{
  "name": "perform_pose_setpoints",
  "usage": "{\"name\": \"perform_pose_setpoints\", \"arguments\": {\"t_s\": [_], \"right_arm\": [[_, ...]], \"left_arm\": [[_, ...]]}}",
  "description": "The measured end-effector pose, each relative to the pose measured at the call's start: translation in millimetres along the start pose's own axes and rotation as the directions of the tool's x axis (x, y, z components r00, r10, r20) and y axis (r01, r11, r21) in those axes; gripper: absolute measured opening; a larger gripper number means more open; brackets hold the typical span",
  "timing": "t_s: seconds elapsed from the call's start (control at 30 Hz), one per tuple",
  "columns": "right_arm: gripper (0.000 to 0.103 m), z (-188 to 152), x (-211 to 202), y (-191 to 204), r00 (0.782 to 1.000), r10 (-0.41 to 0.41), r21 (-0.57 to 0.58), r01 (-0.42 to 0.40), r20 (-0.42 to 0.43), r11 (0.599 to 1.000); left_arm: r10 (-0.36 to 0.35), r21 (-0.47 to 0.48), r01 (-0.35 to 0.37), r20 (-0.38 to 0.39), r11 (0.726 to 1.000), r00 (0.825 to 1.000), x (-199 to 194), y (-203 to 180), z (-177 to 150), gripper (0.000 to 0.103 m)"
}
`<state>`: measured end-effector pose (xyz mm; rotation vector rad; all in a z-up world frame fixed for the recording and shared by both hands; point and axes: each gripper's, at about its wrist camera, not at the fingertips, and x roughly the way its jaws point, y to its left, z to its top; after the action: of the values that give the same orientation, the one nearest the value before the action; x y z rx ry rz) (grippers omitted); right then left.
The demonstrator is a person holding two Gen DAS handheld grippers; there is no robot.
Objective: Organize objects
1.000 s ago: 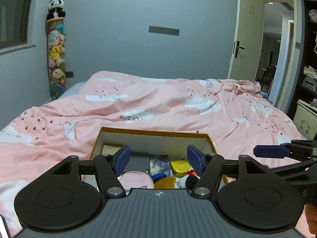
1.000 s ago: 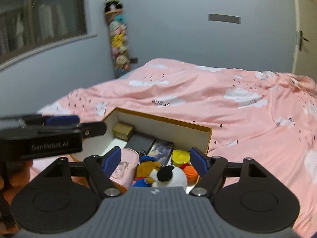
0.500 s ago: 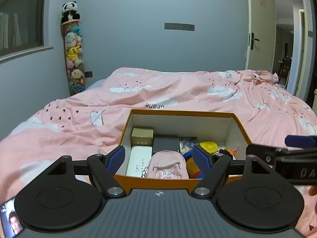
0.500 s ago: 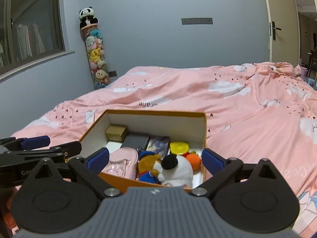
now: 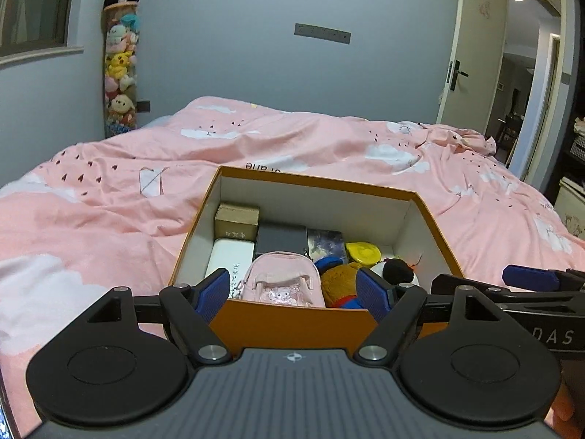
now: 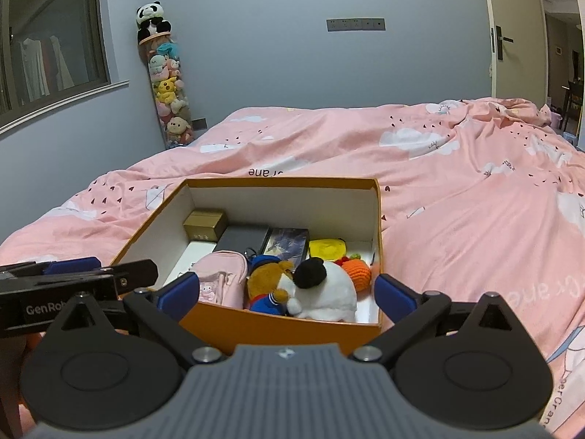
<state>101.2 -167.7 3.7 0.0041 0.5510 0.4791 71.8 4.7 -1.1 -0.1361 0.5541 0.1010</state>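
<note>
Orange cardboard box (image 5: 292, 320) with white inner walls, lid off, near the bed's foot edge on a pink cloud-print duvet (image 5: 109, 197). Packed inside: small tan carton (image 5: 237, 219) in the far left corner, white flat case (image 5: 228, 256) just in front of it, dark grey flat box (image 5: 280, 237) beside both, printed card pack (image 5: 325, 241) next along, yellow round lid (image 5: 363, 251) toward the far right. Along the near wall — pink mini backpack (image 5: 279, 281), brown plush in blue clothes (image 6: 268, 285), white plush with a black ear (image 6: 321, 289), orange crocheted toy (image 6: 356, 272) behind it.

Left gripper (image 5: 292, 289) low over the box's near wall, fingers (image 5: 212, 289) spread wide, released, gripping nothing. Right gripper (image 6: 287, 292) likewise at the near wall, blue pads apart on either side of the plush toys, touching neither — empty.

Tall clear tube of stuffed toys (image 6: 166, 84) against the far wall, panda on top.
</note>
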Motion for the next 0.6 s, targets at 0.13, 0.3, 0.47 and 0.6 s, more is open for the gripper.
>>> {"name": "perform_pose_setpoints", "arguments": {"t_s": [0.13, 0.3, 0.47, 0.6], "right_arm": [[0.101, -0.8, 2.1, 0.1, 1.000, 0.004, -0.002, -0.004, -0.002, 1.000], [0.101, -1.9, 4.0, -0.8, 1.000, -0.002, -0.005, 0.002, -0.011, 1.000], [0.101, -3.2, 7.4, -0.6, 1.000, -0.009, -0.011, 0.009, -0.028, 1.000], [0.101, -5.1, 10.9, -0.8, 0.999, -0.023, -0.012, 0.022, -0.047, 1.000]], "left_arm": [[0.020, -0.012, -0.020, 0.010, 1.000, 1.000, 3.3, -0.5, -0.5, 0.091], [0.044, -0.015, -0.044, -0.009, 0.999, 0.999, 7.7, -0.9, -0.6, 0.091], [0.078, -0.022, -0.078, -0.033, 0.997, 0.996, 12.2, 1.5, -0.7, 0.091], [0.088, -0.037, -0.092, -0.086, 0.995, 0.992, 18.6, 5.5, -4.4, 0.091]]}}
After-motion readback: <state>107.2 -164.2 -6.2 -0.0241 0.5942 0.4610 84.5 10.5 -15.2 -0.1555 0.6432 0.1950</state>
